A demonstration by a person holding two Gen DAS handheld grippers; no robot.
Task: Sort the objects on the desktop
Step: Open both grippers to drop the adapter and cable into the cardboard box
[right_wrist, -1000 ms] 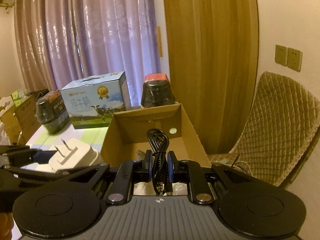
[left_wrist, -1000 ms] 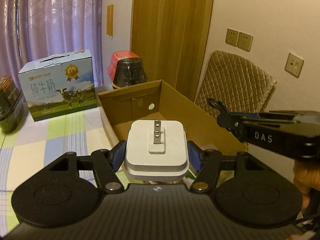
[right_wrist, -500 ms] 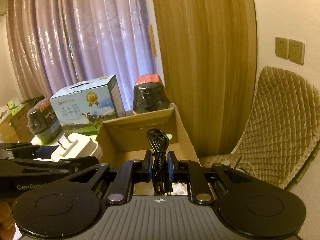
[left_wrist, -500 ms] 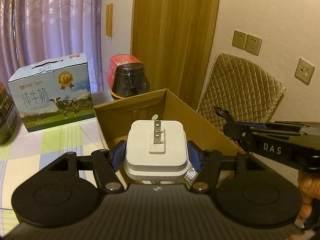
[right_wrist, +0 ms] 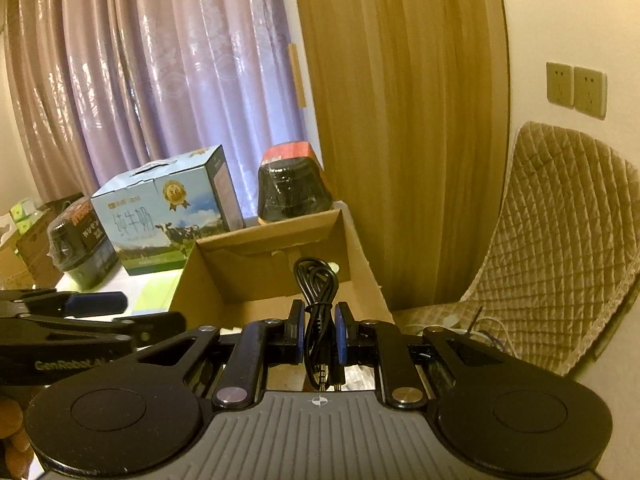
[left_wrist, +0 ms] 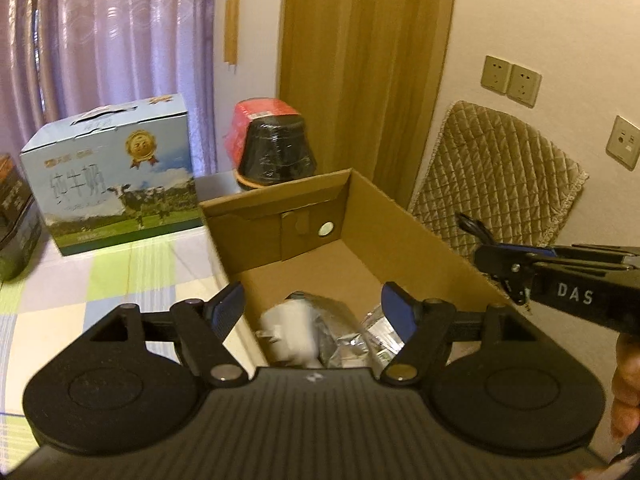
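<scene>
**Left gripper empty over the box, right gripper clamped on the cable**

Left gripper, seen from its own wrist camera, hangs with its blue-padded jaws spread wide and nothing between them, just above the near end of the cardboard box. Free room shows between the two pads, and the box's left wall runs just beside the left pad. Inside the box, directly below the gap, lies the white charger, blurred, next to crinkled silvery packets. The box's far half is bare cardboard. From the right, the right gripper reaches in above the box's right wall.

From the right wrist camera, the right gripper pinches a coiled black cable, its loop standing above the pads and its plugs hanging below. It hovers over the box's near end. A milk carton and a black jar stand on the table behind the box.
</scene>
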